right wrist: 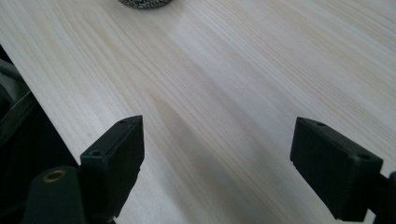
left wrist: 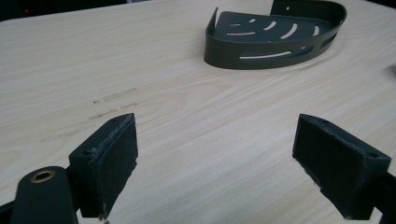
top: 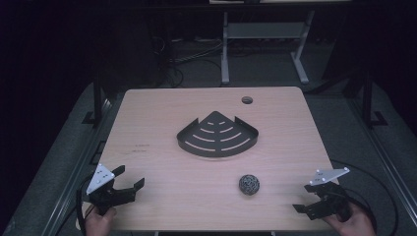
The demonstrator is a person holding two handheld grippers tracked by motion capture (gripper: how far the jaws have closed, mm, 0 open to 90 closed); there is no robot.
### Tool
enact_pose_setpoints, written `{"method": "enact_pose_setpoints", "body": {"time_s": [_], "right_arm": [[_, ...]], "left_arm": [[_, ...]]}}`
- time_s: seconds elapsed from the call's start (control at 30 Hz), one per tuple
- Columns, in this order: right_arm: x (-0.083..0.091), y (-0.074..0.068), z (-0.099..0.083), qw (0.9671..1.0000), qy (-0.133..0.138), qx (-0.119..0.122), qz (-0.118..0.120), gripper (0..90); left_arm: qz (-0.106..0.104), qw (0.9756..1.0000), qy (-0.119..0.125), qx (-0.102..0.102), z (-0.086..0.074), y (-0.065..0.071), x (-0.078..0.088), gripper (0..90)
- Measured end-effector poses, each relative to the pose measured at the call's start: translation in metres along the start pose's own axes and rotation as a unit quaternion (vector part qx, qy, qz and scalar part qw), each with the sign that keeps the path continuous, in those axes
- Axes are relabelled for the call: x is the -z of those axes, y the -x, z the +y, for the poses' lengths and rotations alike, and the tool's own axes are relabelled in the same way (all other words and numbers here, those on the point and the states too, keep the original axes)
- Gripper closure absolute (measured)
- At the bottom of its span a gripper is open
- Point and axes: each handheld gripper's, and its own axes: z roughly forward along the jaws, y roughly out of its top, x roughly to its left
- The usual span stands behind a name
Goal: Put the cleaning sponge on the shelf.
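Ahead of my right tool (top: 312, 200), just to its left, the ball (top: 249, 184) lies untouched on the surface (top: 162, 162); further ahead the rack (top: 217, 135) sits empty. I judge nothing is done yet. Both tools, left (top: 126, 183) included, are released, jaws spread over bare wood. Beyond the surface the room is dark, with another table's legs (top: 225, 49) and cables (top: 187, 56) on the floor.

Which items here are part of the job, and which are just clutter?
In the job:
- dark speckled scrubber ball, apart from the tray, nearest the right gripper
- dark slotted fan-shaped metal corner tray, mid-table
- left gripper, open like the right one, nothing between the jaws

Lying about:
- round hole in the light wooden table
- grey metal frame legs behind the table
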Motion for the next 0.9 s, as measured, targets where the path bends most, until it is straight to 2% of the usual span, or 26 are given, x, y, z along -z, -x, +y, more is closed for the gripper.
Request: {"method": "enact_pose_setpoints", "body": {"time_s": [0.07,0.27,0.5,0.67,0.9], "right_arm": [[-0.001,-0.002,0.004,1.0000,-0.003,0.003,0.001,16.9],[-0.003,-0.010,0.015,0.9998,-0.003,0.020,0.003,16.9],[-0.010,-0.018,0.028,0.9990,-0.015,0.041,0.008,16.9],[-0.011,-0.021,0.037,0.9988,-0.016,0.046,0.012,16.8],[-0.026,-0.037,0.065,0.9955,-0.040,0.084,0.020,16.8]], "left_arm": [[-0.006,1.0000,0.001,0.001,0.001,0.000,0.000,13.3],[-0.002,1.0000,0.003,-0.002,0.000,0.000,0.001,13.3],[0.000,0.9999,0.015,0.002,0.001,0.001,0.004,13.3],[0.002,0.9998,0.017,0.001,0.001,0.000,0.006,13.3],[-0.003,0.9998,0.019,0.000,0.002,0.002,0.005,13.3]]}}
